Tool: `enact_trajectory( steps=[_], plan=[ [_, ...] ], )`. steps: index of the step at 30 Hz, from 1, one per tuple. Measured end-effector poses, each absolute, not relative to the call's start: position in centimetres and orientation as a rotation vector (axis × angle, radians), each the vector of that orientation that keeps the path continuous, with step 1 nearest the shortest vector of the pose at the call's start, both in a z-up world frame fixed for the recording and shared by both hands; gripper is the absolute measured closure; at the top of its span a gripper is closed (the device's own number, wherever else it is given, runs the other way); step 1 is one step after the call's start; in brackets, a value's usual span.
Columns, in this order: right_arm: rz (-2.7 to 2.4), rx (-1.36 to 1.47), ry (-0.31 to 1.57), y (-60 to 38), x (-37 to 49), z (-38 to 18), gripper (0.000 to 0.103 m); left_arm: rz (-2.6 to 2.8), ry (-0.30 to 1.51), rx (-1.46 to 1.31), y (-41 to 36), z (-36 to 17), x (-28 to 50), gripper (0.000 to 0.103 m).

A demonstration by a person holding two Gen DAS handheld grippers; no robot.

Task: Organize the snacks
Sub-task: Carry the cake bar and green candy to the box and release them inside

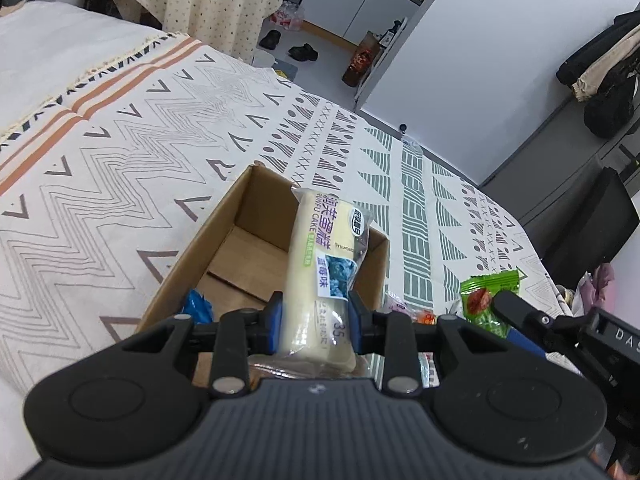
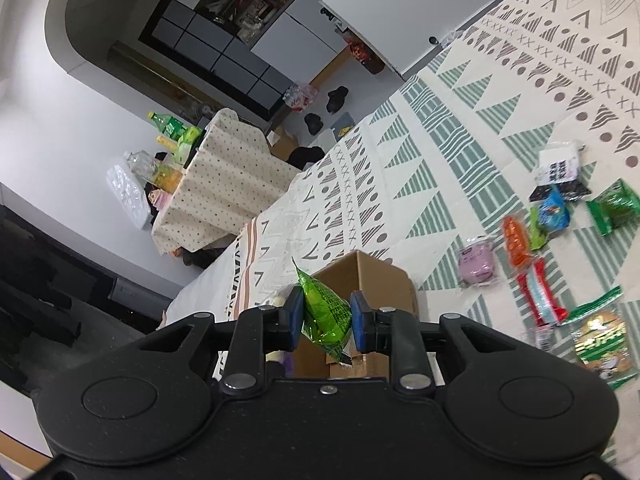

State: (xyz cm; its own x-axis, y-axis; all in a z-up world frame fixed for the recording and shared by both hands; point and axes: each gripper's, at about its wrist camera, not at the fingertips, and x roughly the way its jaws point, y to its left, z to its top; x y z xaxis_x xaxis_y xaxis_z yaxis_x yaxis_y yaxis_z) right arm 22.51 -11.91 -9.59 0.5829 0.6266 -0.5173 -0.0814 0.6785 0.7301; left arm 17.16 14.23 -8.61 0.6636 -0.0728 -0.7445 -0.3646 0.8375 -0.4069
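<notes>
My left gripper is shut on a long cream cake packet and holds it over the open cardboard box on the patterned bed cover. A blue packet lies in the box's near corner. My right gripper is shut on a small green snack packet, held above the same box. In the left wrist view the right gripper's finger shows at the right with the green packet.
Several loose snacks lie on the bed cover right of the box: a pink packet, an orange one, a red-and-blue stick, a blue one, a green one, a black-and-white one.
</notes>
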Motion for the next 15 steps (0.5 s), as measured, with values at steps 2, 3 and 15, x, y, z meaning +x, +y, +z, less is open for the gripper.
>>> enact_trajectory(
  steps=[2, 3, 15],
  plan=[
    [0.458, 0.711, 0.866, -10.9, 22.8, -9.9, 0.079, 0.171, 0.845, -0.57, 14.7, -9.0, 17.7, 0.072],
    [0.456, 0.708, 0.87, -10.6, 22.9, -10.0, 0.079, 0.167, 0.851, -0.57, 14.9, -9.3, 18.0, 0.072],
    [0.45, 0.691, 0.908, -6.5, 24.7, -11.1, 0.079, 0.205, 0.901, -0.552, 17.3, -11.2, 18.8, 0.064]
  ],
)
